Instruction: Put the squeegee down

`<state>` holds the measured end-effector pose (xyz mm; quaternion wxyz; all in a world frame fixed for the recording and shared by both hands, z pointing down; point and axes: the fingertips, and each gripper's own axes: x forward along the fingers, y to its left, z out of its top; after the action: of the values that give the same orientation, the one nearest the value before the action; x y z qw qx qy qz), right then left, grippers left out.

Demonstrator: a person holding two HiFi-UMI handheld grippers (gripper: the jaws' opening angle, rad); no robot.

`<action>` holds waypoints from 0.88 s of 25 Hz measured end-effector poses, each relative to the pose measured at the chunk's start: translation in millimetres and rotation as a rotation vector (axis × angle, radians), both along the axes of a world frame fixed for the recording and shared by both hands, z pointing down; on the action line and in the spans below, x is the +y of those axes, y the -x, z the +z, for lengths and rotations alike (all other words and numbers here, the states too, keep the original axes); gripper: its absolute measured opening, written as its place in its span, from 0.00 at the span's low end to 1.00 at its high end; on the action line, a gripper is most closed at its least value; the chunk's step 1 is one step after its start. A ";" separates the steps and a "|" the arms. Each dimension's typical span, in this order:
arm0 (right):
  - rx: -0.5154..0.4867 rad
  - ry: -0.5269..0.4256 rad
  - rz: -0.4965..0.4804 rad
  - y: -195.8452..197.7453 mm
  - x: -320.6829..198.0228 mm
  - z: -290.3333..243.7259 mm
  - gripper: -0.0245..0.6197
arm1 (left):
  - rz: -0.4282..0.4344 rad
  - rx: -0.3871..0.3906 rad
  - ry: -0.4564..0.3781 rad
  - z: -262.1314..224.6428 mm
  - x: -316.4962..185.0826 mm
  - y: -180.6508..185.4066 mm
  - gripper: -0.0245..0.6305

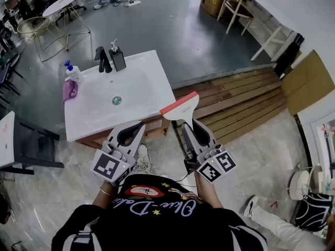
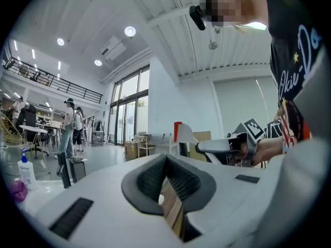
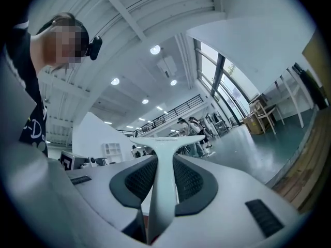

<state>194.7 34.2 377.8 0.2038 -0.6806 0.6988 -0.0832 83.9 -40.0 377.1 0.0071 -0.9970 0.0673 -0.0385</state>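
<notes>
A white squeegee [image 1: 180, 109] with a red blade edge is held upright in front of me, just past the right front corner of the white washbasin [image 1: 141, 82]. My right gripper [image 1: 188, 124] is shut on its handle. In the right gripper view the white handle [image 3: 164, 164] rises between the dark pads [image 3: 194, 182] to the T-shaped head. My left gripper [image 1: 138, 127] hovers to the left at the basin's front edge, shut, with nothing in it. In the left gripper view its tips [image 2: 166, 159] meet, and the squeegee [image 2: 184, 134] and right gripper [image 2: 227, 146] show beyond.
On the basin stand a black faucet [image 1: 103, 60], a dark soap dispenser [image 1: 118, 58], a blue-capped bottle [image 1: 72, 72] and a pink cloth [image 1: 69, 89]. Wooden decking [image 1: 235, 98] lies to the right, with cardboard [image 1: 306, 82] beyond. A wire chair [image 1: 47, 30] stands far left.
</notes>
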 end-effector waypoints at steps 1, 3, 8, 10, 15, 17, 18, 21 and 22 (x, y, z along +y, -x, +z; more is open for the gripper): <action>0.009 0.003 0.011 -3.9 0.1 -1.8 0.20 | 0.009 0.006 -0.007 -3.2 -2.0 -4.9 0.07; 0.015 0.002 0.029 -11.6 -1.0 -5.7 0.20 | 0.026 0.011 -0.018 -7.2 -5.1 -13.8 0.07; 0.023 0.009 0.038 -23.1 -12.7 -7.9 0.20 | 0.048 0.003 -0.007 -4.6 -13.7 -27.3 0.07; 0.029 0.019 0.033 -25.2 -19.1 -6.1 0.20 | 0.043 0.003 -0.005 -3.9 -20.1 -30.0 0.07; 0.018 0.017 0.025 -32.0 -34.1 -5.2 0.20 | 0.021 0.008 0.006 -4.7 -37.7 -34.3 0.07; 0.016 0.016 0.022 -34.6 -40.1 -5.0 0.20 | 0.020 0.012 0.012 -4.0 -43.2 -36.4 0.07; 0.015 0.016 0.021 -35.5 -43.1 -4.7 0.20 | 0.020 0.015 0.017 -3.6 -45.7 -37.3 0.07; 0.015 0.018 0.016 -39.6 -51.9 -3.2 0.20 | 0.022 0.019 0.029 -1.4 -53.0 -41.0 0.07; 0.013 0.018 0.016 -41.4 -54.7 -2.8 0.20 | 0.024 0.018 0.029 -0.9 -55.1 -42.7 0.07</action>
<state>236.1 -20.5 375.0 0.1938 -0.6883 0.6940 -0.0833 126.6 -95.1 376.2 -0.0072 -0.9980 0.0548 -0.0303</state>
